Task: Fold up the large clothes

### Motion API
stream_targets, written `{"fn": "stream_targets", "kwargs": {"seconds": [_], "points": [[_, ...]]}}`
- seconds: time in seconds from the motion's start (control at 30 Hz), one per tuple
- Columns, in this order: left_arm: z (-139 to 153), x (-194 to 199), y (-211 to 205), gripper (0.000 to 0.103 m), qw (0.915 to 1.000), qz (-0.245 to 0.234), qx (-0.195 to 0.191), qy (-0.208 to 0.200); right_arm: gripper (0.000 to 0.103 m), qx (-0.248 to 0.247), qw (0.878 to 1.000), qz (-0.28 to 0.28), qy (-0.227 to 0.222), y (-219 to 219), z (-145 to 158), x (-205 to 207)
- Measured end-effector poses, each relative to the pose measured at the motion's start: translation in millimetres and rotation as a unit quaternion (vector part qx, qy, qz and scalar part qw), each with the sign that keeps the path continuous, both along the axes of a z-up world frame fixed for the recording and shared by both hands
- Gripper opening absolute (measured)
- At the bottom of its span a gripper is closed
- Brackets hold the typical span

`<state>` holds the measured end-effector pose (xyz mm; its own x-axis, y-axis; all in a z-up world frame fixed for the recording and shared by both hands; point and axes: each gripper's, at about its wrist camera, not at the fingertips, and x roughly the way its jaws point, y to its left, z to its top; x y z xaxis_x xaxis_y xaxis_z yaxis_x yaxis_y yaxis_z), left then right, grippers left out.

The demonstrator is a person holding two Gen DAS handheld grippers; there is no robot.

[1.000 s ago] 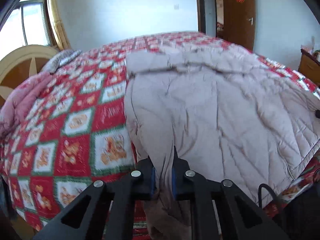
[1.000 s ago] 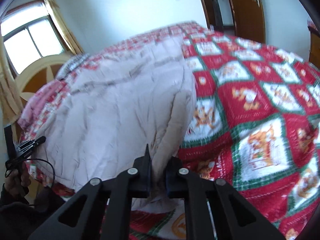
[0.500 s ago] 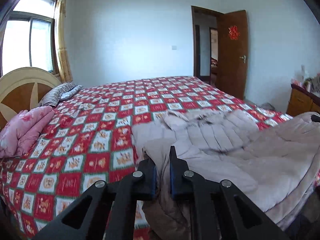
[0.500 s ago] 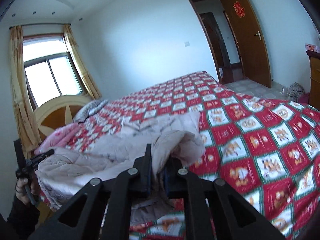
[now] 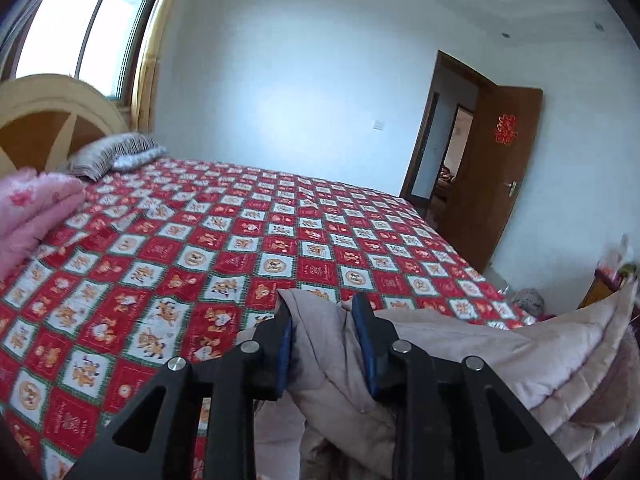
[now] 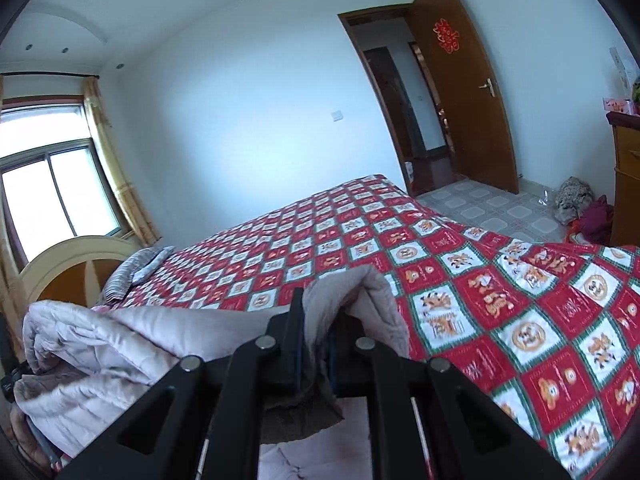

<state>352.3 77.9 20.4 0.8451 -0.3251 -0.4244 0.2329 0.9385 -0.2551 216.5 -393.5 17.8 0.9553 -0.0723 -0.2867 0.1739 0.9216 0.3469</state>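
A large pale pink-beige quilted coat [image 5: 500,356] is lifted off the bed and hangs in folds between my two grippers. My left gripper [image 5: 322,320] is shut on one edge of the coat, and the cloth bunches between the blue pads. My right gripper [image 6: 320,320] is shut on another edge of the coat [image 6: 120,340], which drapes away to the left in thick rolls. Both grippers are raised above the near edge of the bed [image 5: 200,248].
The bed has a red, white and green patterned cover [image 6: 500,300]. A folded pink blanket [image 5: 28,208] and striped pillows [image 5: 108,154] lie by the wooden headboard [image 5: 48,120]. An open brown door [image 6: 460,92], a wooden cabinet [image 6: 626,184] and clothes on the floor [image 6: 576,208] are on the right.
The coat lay spread flat on the bed a second ago. Both grippers have lifted it up and towards me, so it is now bunched in the air and the bed cover is bare.
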Motion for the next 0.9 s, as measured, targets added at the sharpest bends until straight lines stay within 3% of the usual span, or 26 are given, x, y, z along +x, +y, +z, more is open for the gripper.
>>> {"fn": "stream_targets", "kwargs": {"seconds": [0.07,0.1,0.13,0.17,0.23,0.27,0.33,0.47,0.6,0.67,0.7,0.73,0.77,0.83,0.9], "points": [[11,8,10,0.068,0.9988,0.043,-0.002,-0.023,0.011,0.005,1.0,-0.01,0.004,-7,1,14],[17,6,15,0.093,0.997,0.063,-0.003,-0.044,0.011,0.009,1.0,-0.011,0.008,-12,1,23],[23,2,22,0.102,0.9939,0.077,-0.016,-0.077,0.011,0.011,1.0,-0.009,0.012,-12,-1,30],[24,2,22,0.102,0.9917,0.077,-0.026,-0.1,0.011,0.011,1.0,-0.006,0.017,-11,-3,40],[20,16,4,0.102,0.9929,0.08,0.014,-0.087,0.011,0.002,1.0,-0.012,0.029,-8,-10,64],[14,23,-10,0.102,0.9903,0.101,0.049,-0.083,0.011,-0.003,0.999,-0.018,0.034,-5,-14,77],[0,30,-23,0.102,0.983,0.146,0.077,-0.081,0.011,-0.007,0.998,-0.032,0.047,-1,-24,103],[-34,30,-46,0.102,0.9699,0.205,0.097,-0.088,0.011,-0.015,0.996,-0.048,0.07,3,-39,143],[-64,49,-82,0.102,0.9664,0.195,0.145,-0.085,0.012,-0.038,0.994,-0.061,0.081,6,-49,178],[-83,68,-98,0.102,0.9607,0.199,0.18,-0.074,0.015,-0.04,0.993,-0.07,0.086,4,-57,191],[-87,77,-99,0.102,0.9581,0.203,0.189,-0.07,0.025,-0.041,0.992,-0.075,0.088,3,-61,195],[-94,84,-104,0.102,0.9559,0.205,0.201,-0.065,0.044,-0.039,0.992,-0.081,0.088,4,-64,195],[-100,91,-107,0.102,0.9533,0.208,0.21,-0.06,0.053,-0.033,0.993,-0.079,0.081,6,-66,192],[-110,100,-113,0.102,0.948,0.22,0.223,-0.056,0.094,-0.045,0.994,-0.079,0.062,15,-68,183],[-116,109,-118,0.102,0.9424,0.229,0.239,-0.052,0.101,-0.093,0.991,-0.096,0.032,37,-67,170]]}}
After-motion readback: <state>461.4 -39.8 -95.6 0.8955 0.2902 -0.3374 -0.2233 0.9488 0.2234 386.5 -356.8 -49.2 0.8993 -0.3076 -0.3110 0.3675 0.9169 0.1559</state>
